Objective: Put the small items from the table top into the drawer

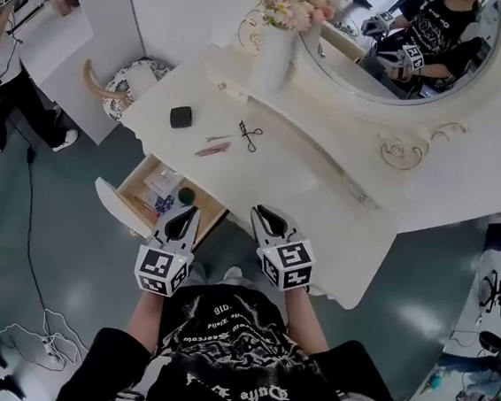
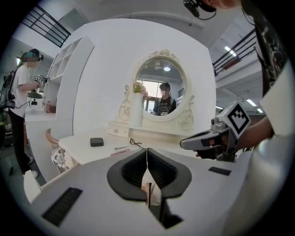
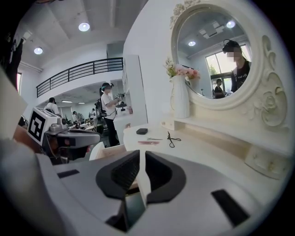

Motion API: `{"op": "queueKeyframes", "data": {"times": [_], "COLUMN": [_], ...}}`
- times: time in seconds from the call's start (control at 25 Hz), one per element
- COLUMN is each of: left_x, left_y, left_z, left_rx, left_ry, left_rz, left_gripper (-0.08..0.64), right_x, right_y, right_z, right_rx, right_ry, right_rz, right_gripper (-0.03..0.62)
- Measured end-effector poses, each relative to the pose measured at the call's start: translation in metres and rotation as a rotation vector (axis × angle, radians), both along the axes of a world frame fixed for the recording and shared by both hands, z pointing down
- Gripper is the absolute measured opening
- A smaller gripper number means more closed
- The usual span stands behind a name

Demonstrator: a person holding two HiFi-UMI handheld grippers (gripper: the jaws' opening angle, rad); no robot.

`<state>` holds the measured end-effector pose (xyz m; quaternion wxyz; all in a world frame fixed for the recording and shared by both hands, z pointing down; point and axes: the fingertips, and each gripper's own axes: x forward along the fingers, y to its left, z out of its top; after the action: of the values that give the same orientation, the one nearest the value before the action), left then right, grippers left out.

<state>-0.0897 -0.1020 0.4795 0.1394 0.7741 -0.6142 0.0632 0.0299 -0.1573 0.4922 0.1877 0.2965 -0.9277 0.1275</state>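
Nearest the body, both grippers hang in the air short of the desk edge. The left gripper (image 1: 184, 211) has its fingers pressed together and carries nothing. The right gripper (image 1: 260, 212) has its fingers all but closed, with only a thin slit between them and nothing in it.

Just ahead of the left gripper the drawer (image 1: 108, 200) stands pulled out. A few small things lie inside, among them a dark round piece (image 1: 185, 195); the rest are too small to name.

The job looks partly done at best, since four small items wait on the desk (image 1: 315, 180), grouped towards its left end beyond the drawer. A slim pink stick (image 1: 212, 149) lies nearest. Just past it are thin metal tweezers (image 1: 219, 137) and, beside them, a dark wire-framed eyelash curler (image 1: 250, 135) shaped like scissors. A flat black box (image 1: 181, 117) sits a little apart to the left. All are light and low, and the tweezers and the stick look fiddly to pinch off a flat top.

Furthest back stand a white vase (image 1: 272, 59) of flowers and the round mirror (image 1: 401, 42)
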Motion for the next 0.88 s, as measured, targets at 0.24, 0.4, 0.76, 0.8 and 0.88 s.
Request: {"op": "queueKeyframes", "data": {"times": [0.24, 0.4, 0.76, 0.8, 0.88], "left_x": [0.016, 0.022, 0.024, 0.024, 0.025], "left_y": [-0.002, 0.001, 0.009, 0.010, 0.012], "left_z": [0.000, 0.001, 0.001, 0.001, 0.003], "left_rx": [-0.002, -0.002, -0.004, -0.004, -0.006], "left_ry": [0.001, -0.012, -0.036, -0.037, -0.039], "left_rz": [0.020, 0.026, 0.004, 0.001, -0.004], "left_gripper": [0.017, 0.017, 0.017, 0.017, 0.017], "right_x": [0.024, 0.033, 0.038, 0.038, 0.040], "right_y": [-0.001, -0.002, 0.003, 0.004, 0.005], "right_z": [0.002, 0.000, 0.007, 0.008, 0.010], "right_rx": [0.017, 0.043, 0.063, 0.064, 0.066], "right_ry": [0.012, 0.023, 0.056, 0.059, 0.066], "right_rz": [0.051, 0.067, 0.042, 0.038, 0.032], "right_gripper": [0.012, 0.011, 0.009, 0.009, 0.009]}}
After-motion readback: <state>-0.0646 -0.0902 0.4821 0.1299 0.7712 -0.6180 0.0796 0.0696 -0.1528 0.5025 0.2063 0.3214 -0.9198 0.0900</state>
